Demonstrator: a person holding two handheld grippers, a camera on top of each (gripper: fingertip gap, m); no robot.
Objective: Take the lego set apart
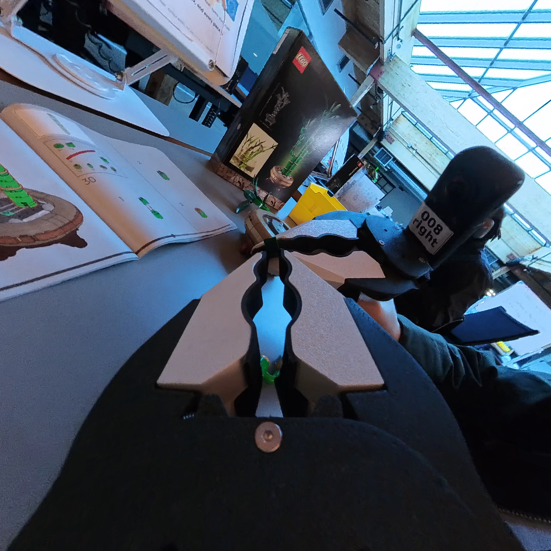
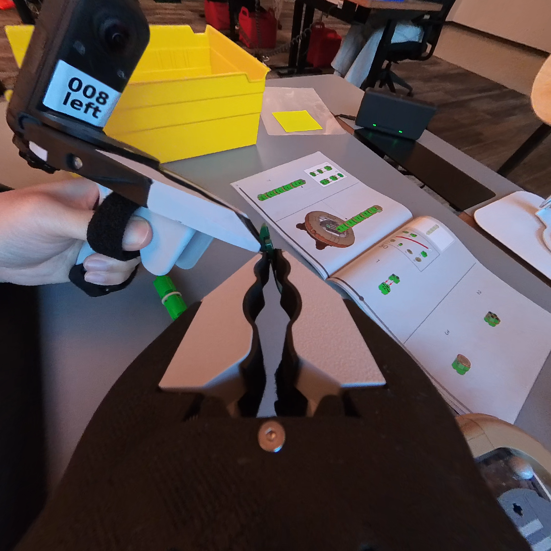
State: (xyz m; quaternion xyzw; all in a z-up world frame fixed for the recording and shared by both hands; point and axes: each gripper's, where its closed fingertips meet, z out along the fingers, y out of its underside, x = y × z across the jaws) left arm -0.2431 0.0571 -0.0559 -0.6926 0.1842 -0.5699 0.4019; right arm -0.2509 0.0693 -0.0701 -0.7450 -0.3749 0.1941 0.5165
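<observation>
While both of my hand-held grippers pinch one small dark green leaf piece (image 2: 266, 238) between their tips, the teardown looks well under way but unfinished.

I have the left hand-held gripper (image 1: 270, 258) clamped on the leaf from one side and the right hand-held gripper (image 2: 270, 256) clamped on it from the other, held above the counter (image 2: 98, 343), so I judge I am pulling a leaf part in two. A short green stalk segment (image 2: 169, 297) lies loose on the counter, the tan base (image 1: 262, 226) sits by the box (image 1: 283, 119) with a leafy sprig (image 1: 253, 199) beside it, and the yellow bin (image 2: 190, 98) waits behind. Those still need breaking down.
</observation>
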